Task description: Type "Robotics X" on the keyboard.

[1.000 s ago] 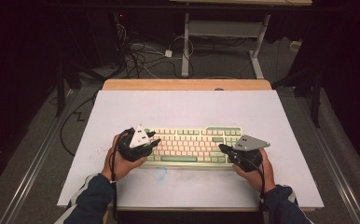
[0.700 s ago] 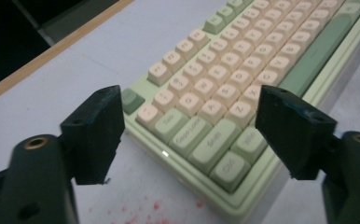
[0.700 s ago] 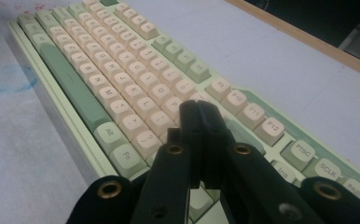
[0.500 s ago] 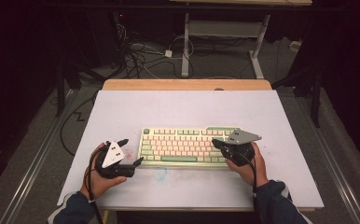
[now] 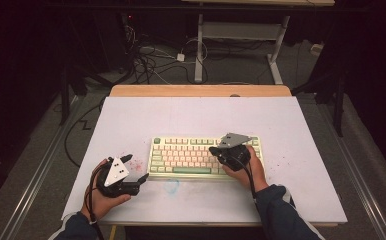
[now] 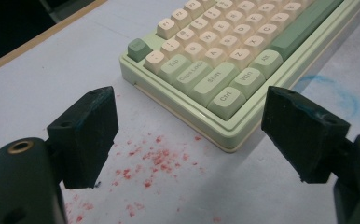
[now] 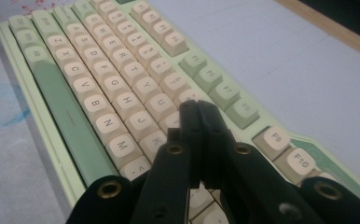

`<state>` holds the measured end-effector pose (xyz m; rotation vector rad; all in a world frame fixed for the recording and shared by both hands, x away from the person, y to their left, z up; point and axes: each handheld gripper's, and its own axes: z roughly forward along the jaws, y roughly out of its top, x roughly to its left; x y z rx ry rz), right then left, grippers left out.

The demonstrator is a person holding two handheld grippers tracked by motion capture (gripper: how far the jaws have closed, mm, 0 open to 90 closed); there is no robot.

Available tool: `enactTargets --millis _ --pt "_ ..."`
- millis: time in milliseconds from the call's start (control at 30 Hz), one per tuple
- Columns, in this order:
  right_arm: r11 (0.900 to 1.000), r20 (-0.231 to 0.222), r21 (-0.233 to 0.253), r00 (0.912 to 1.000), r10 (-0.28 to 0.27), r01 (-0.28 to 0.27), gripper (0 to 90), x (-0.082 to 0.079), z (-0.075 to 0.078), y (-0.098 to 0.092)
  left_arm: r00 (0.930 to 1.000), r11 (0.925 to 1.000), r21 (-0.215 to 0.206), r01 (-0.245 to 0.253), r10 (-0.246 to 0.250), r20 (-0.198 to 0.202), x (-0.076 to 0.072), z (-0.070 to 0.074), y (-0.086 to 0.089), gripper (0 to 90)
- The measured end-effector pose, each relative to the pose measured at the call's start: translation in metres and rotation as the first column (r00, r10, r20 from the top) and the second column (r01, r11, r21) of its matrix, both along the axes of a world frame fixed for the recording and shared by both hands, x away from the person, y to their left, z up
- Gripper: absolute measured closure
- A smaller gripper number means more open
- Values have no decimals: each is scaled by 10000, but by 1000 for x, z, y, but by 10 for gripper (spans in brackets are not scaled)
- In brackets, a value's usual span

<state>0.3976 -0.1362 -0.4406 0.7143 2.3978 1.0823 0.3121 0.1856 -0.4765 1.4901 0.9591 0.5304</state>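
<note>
A pale green keyboard (image 5: 191, 156) with cream keys lies on the white mat (image 5: 196, 117), near the front. My left gripper (image 5: 135, 169) rests on the mat just off the keyboard's near left corner, open. In the left gripper view its jaws (image 6: 194, 135) stand wide apart, with the keyboard's corner (image 6: 225, 60) ahead and nothing between them. My right gripper (image 5: 215, 150) is over the right part of the keyboard, shut and empty. In the right gripper view its closed tips (image 7: 197, 112) sit low over the cream keys (image 7: 122, 93) near K; I cannot tell whether they touch.
Red specks (image 6: 159, 158) stain the mat beside the left gripper, and a blue scribble (image 5: 171, 186) lies in front of the keyboard. A wooden table edge (image 5: 201, 91) runs along the back. Cables (image 5: 151, 55) and a desk frame (image 5: 241, 30) are on the floor beyond.
My left gripper left the keyboard's left end, moved left and toward the person, and now rests open on the mat. The right gripper shifted slightly left over the keys.
</note>
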Motion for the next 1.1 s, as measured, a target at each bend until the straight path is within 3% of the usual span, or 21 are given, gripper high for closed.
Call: enactTargets --millis 133,433,567,667,767,867,1100 --pt "9994 -150 -338 9999 -69 64 900 4 -5 5 10000 10000 93 37 -36 -28 0 -1 -1 183" --pt "9980 -301 -603 9993 -215 197 900 8 -10 6 9999 9995 288 114 -111 -118 1 -3 -4 188" --pt "9924 -280 -1211 9993 -232 197 900 7 -9 12 9998 9995 301 134 -130 -136 1 -4 -4 187" --pt "9927 -393 -1170 9987 -336 288 900 8 -9 11 9998 9994 301 158 -154 -144 1 -3 -5 188" --pt "9982 -419 -557 9988 -257 233 900 6 -5 7 9997 9995 286 158 -153 -176 1 -4 -4 188" --pt "9997 -111 -119 9997 -213 212 900 -1 2 1 9997 9995 286 156 -150 -214 2 -4 -5 188" --pt "9956 442 930 9989 -171 129 884 -14 16 -17 9997 9995 298 131 -125 -206 1 -3 -5 190"
